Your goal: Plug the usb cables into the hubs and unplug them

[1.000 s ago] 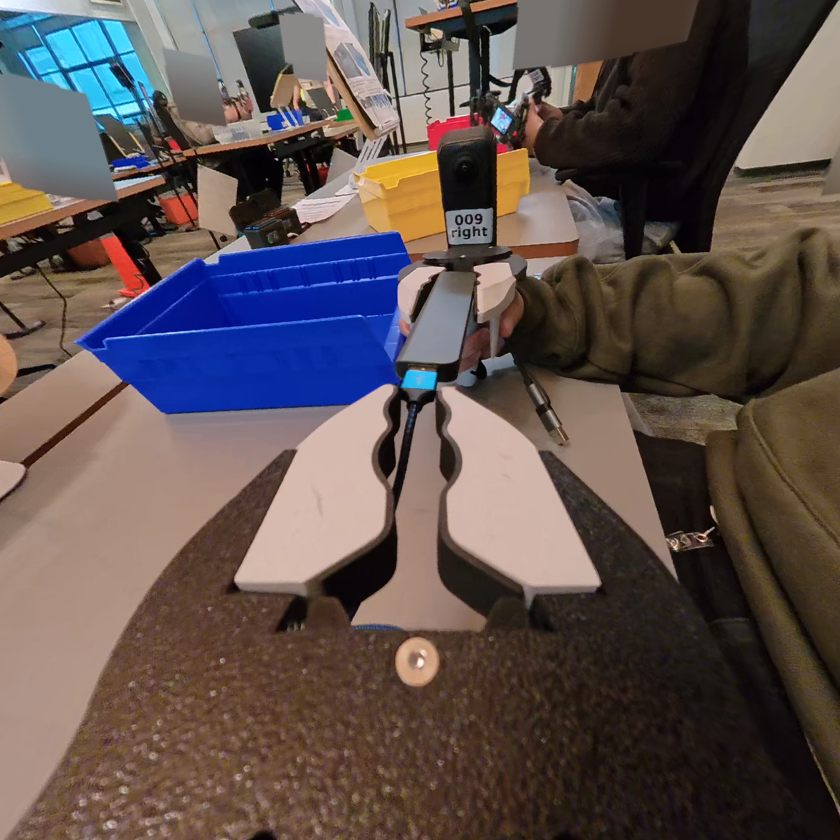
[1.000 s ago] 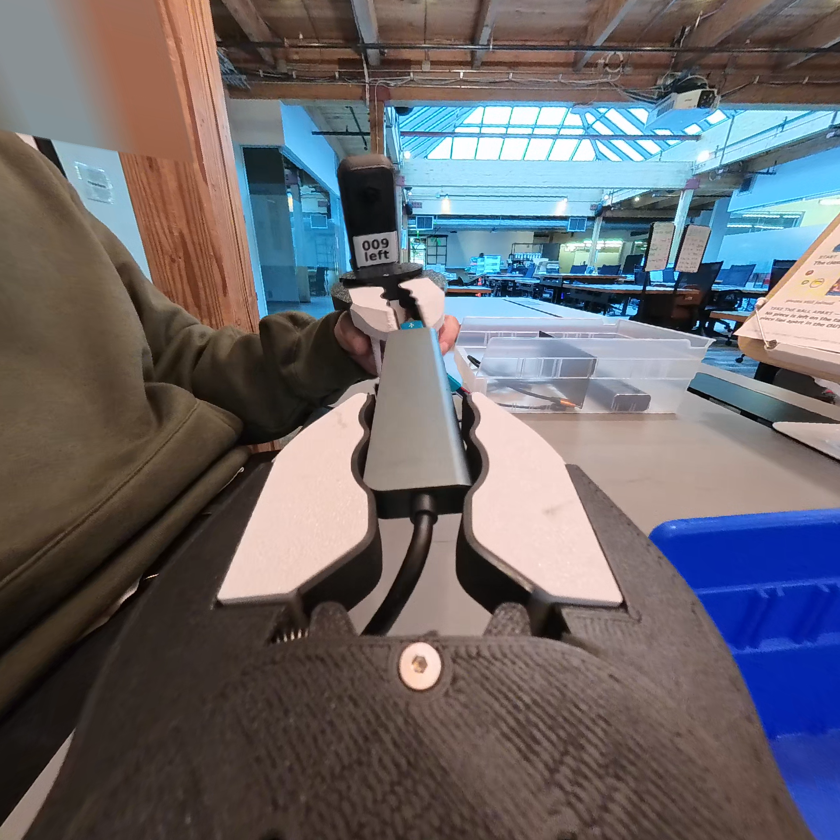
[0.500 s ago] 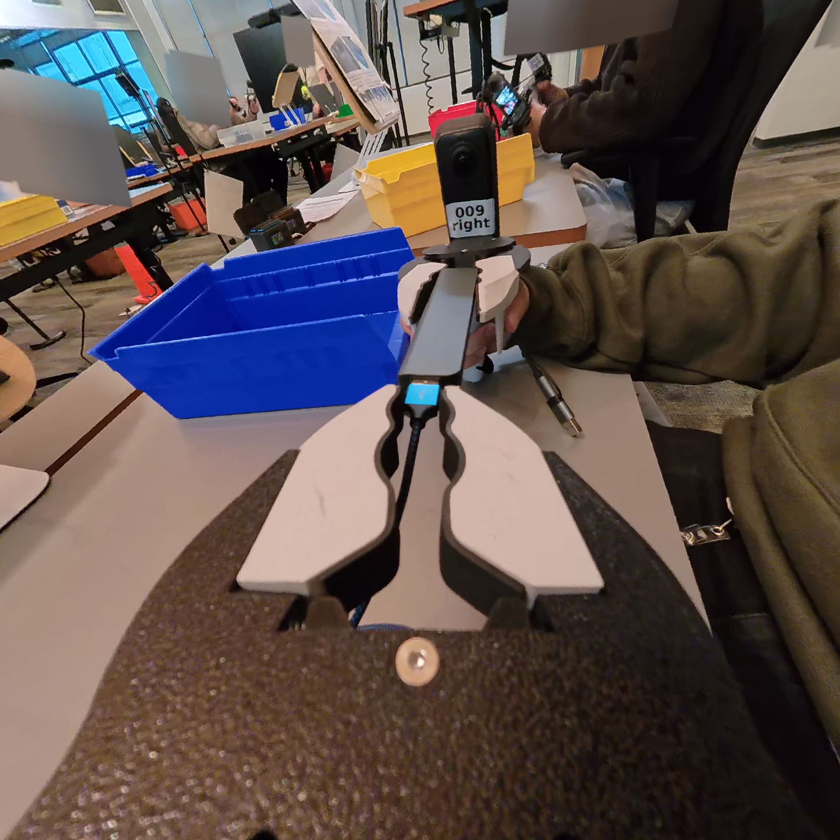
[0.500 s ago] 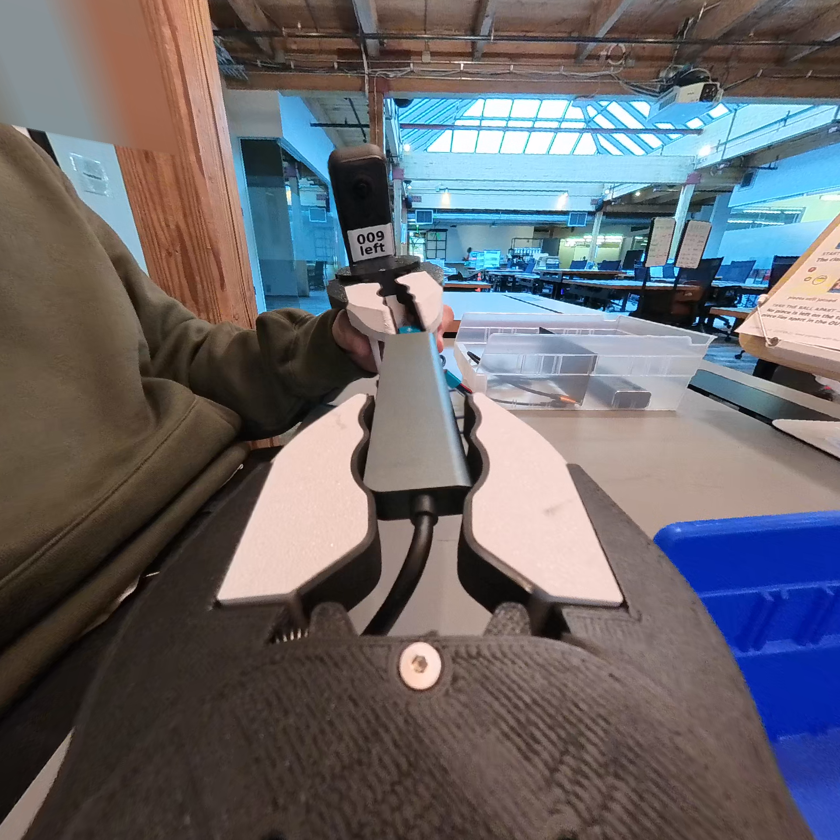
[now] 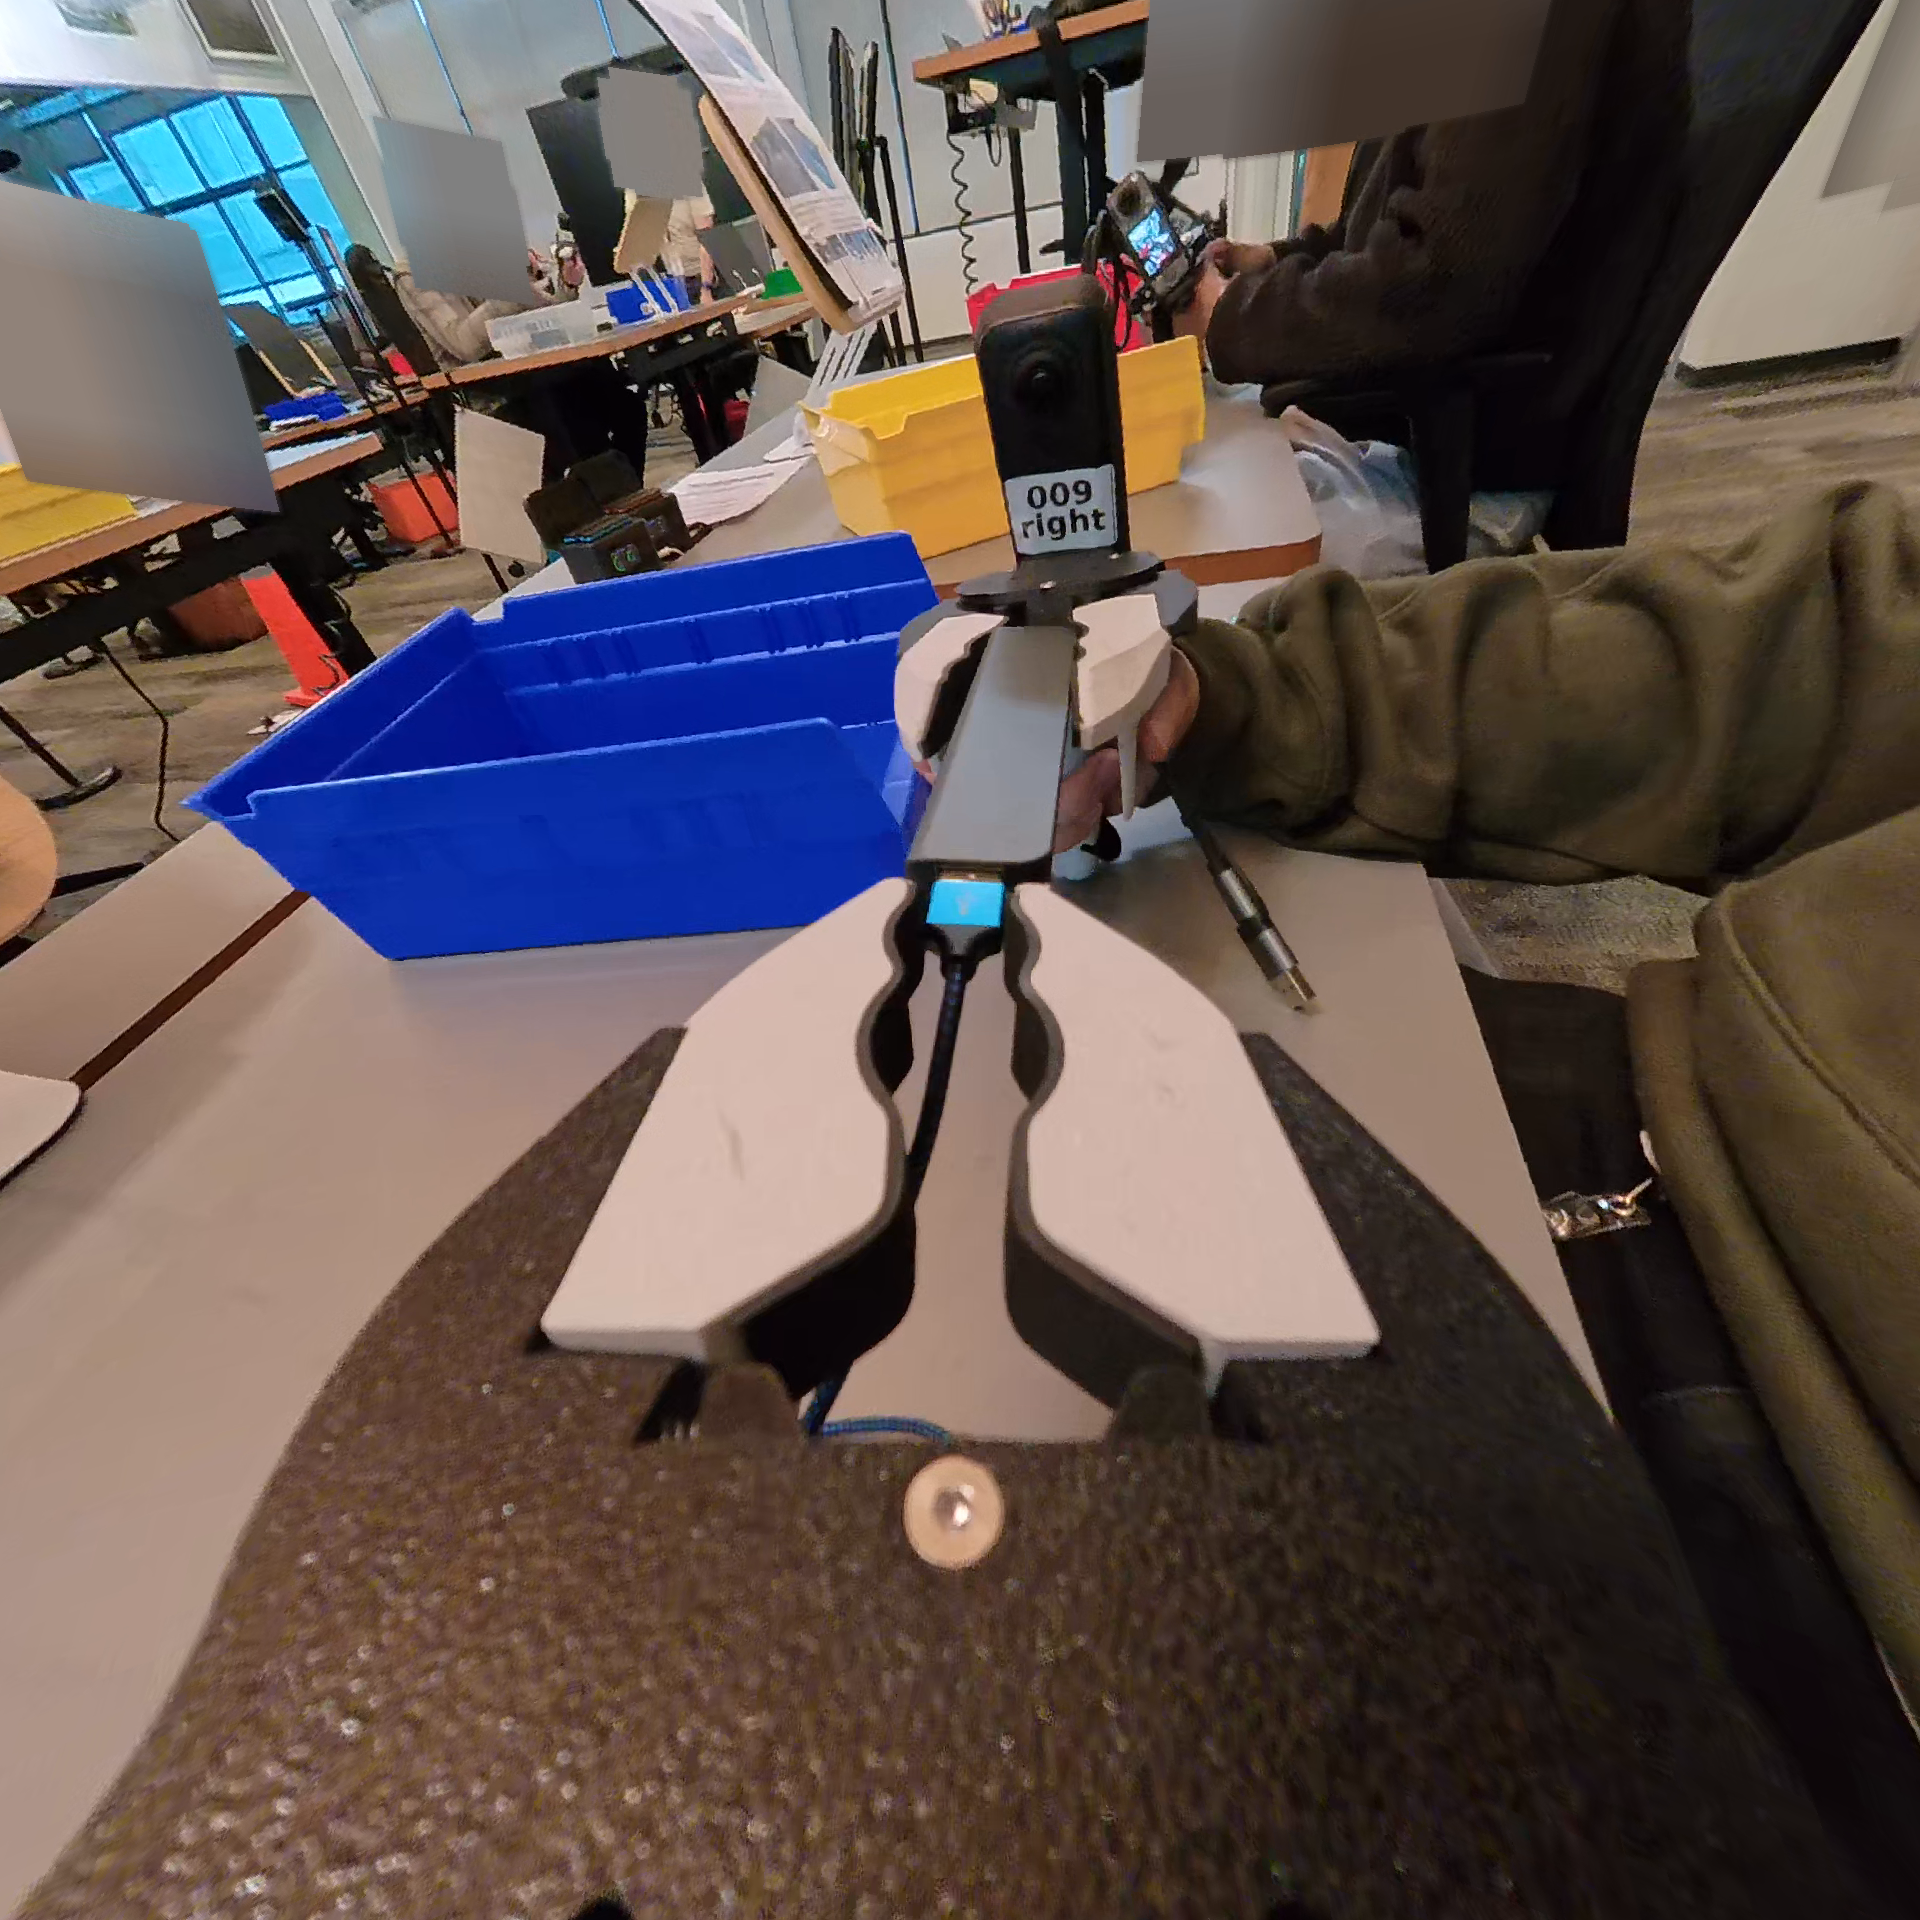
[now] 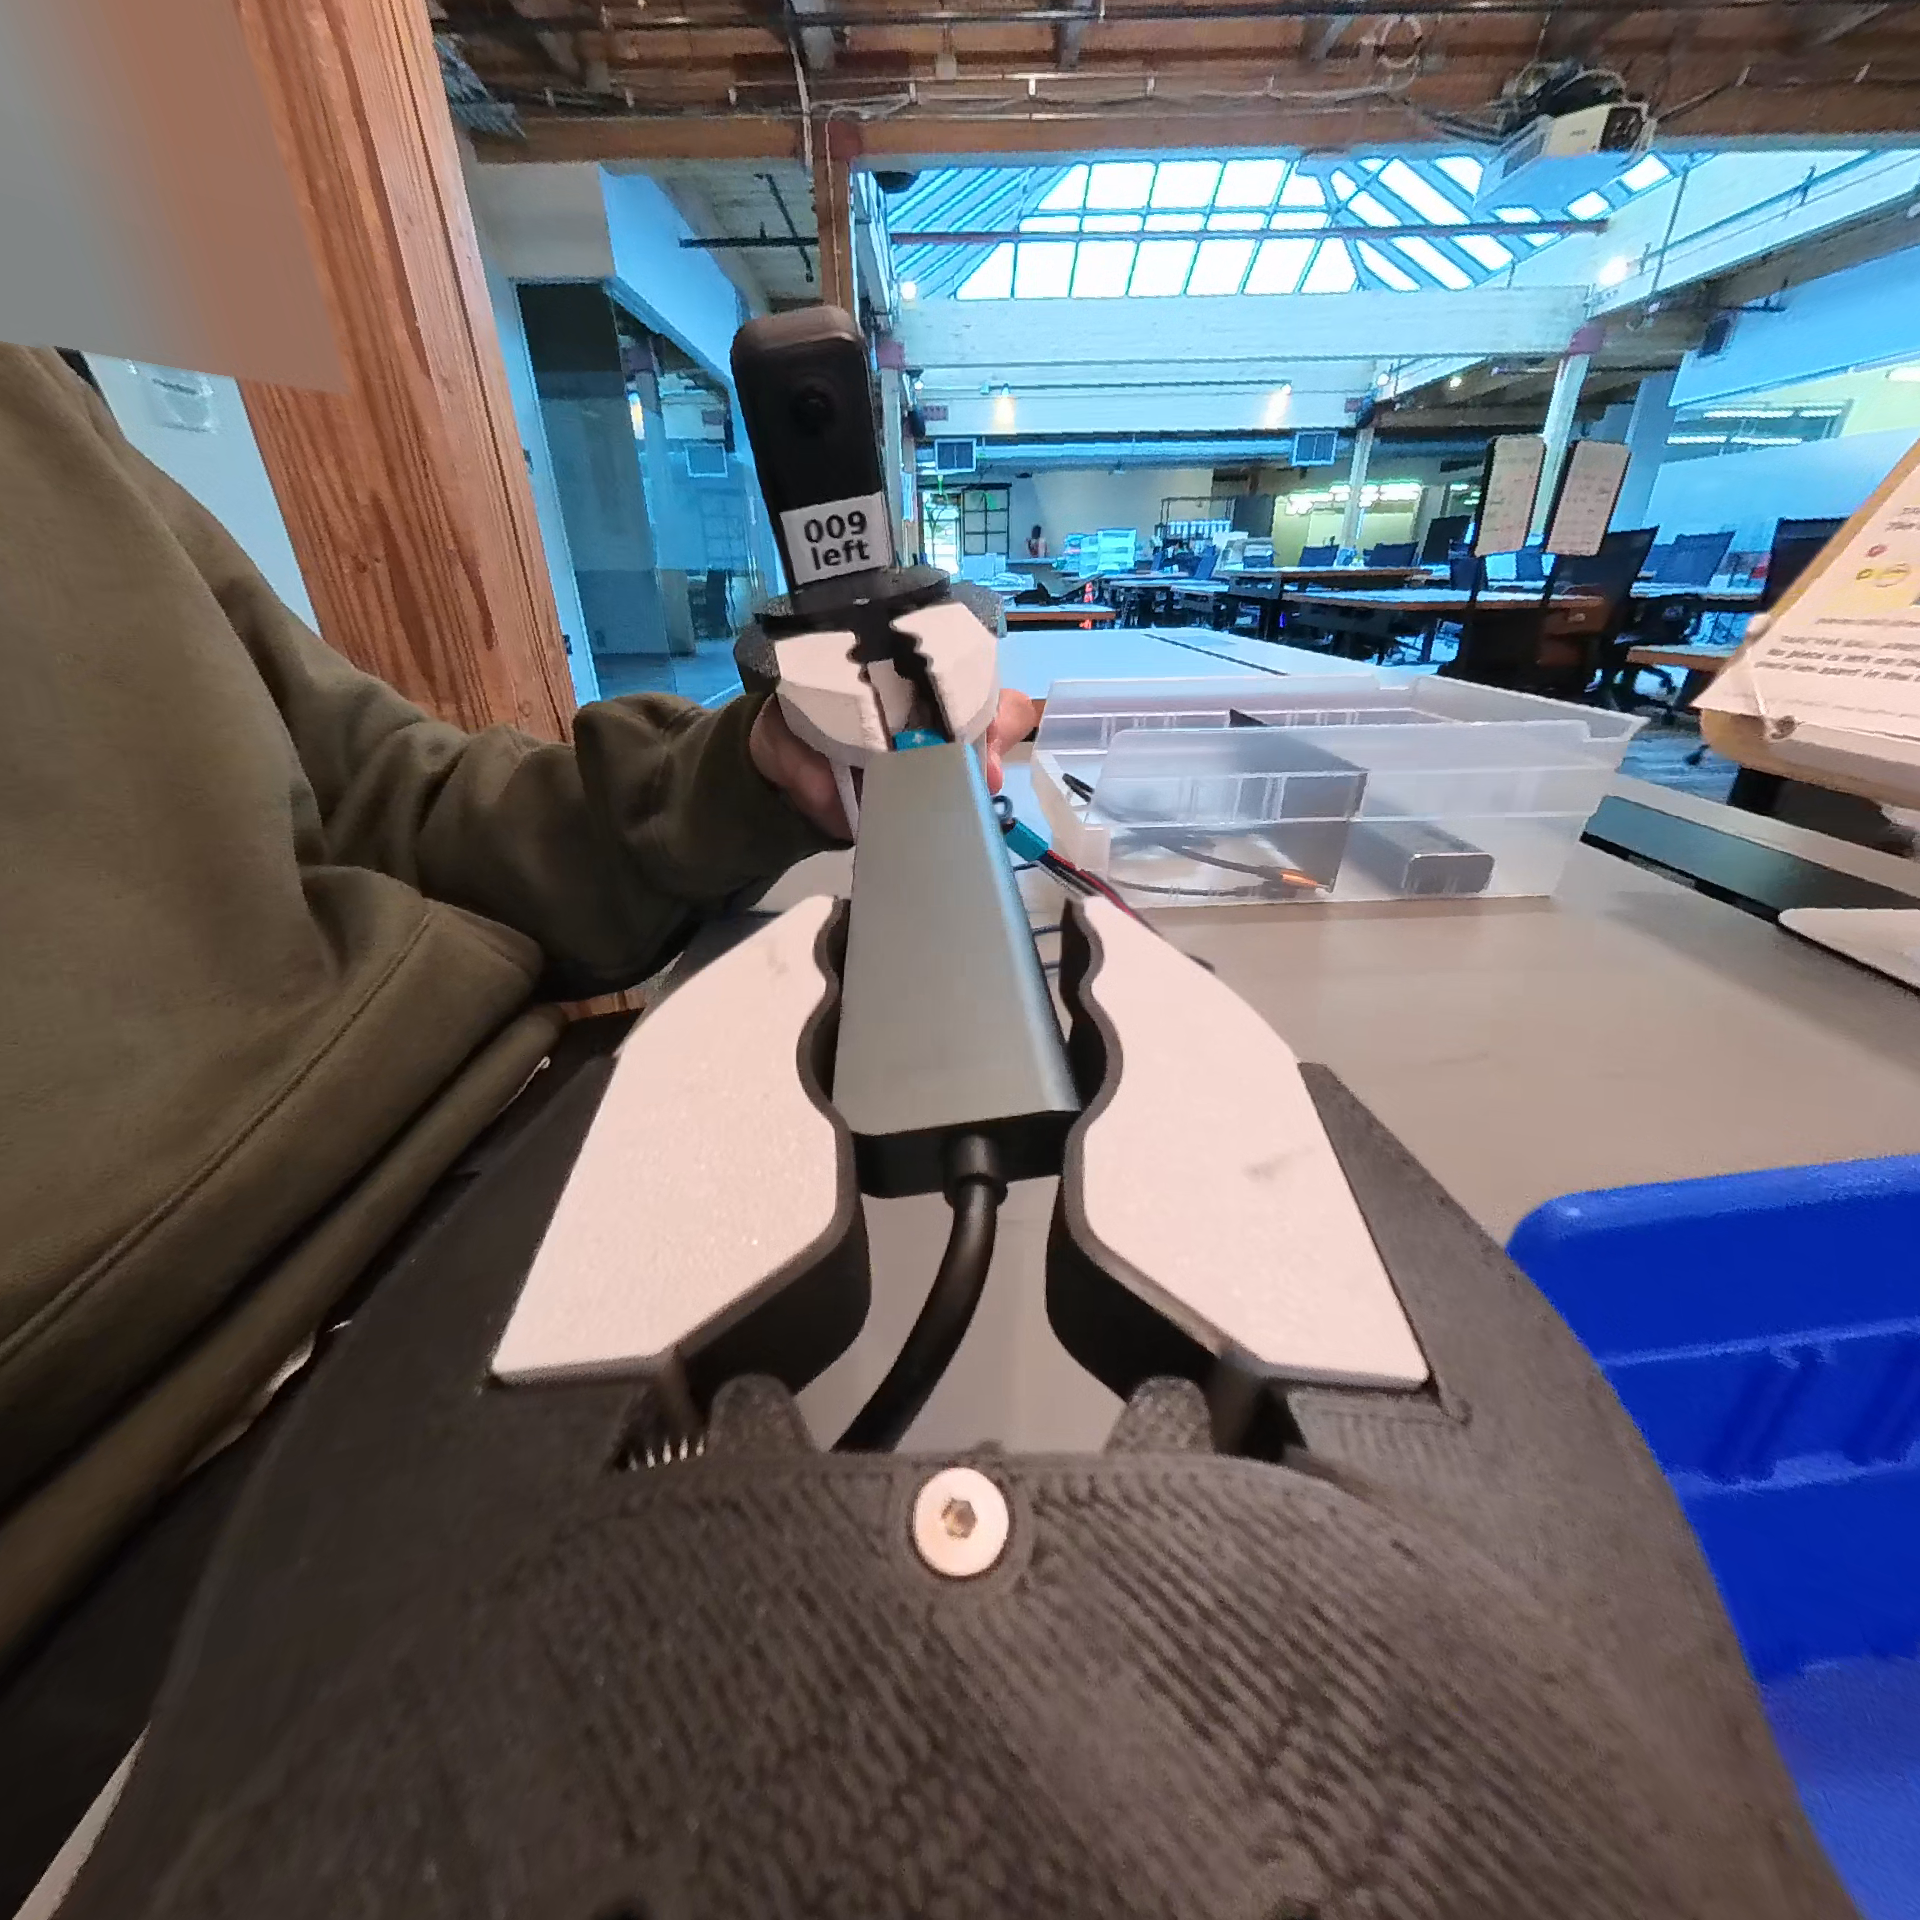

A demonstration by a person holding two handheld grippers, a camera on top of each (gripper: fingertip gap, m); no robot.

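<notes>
The left tool point(image 5: 964, 914) pinches a glossy blue plug point(image 5: 966, 900) on a braided cable point(image 5: 930, 1070), seated in the end of a slim, matte grey hub point(image 5: 1003, 753). The right tool point(image 6: 951, 971) clamps that hub's far end — its smooth black lead point(image 6: 935, 1299) runs back between the flat grey fingers point(image 6: 717, 1132). Beside the hub, low on the table point(image 5: 312, 1091), a metal-tipped connector point(image 5: 1262, 940) lies loose — its cord hidden behind the right tool.

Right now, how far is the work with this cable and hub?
Done: the blue plug sits against the end port of the grey hub, apparently inserted. In hand: the left gripper pinches the plug; the right gripper clamps the hub. Left: unplugging it, and the hub in the clear bin.
</notes>
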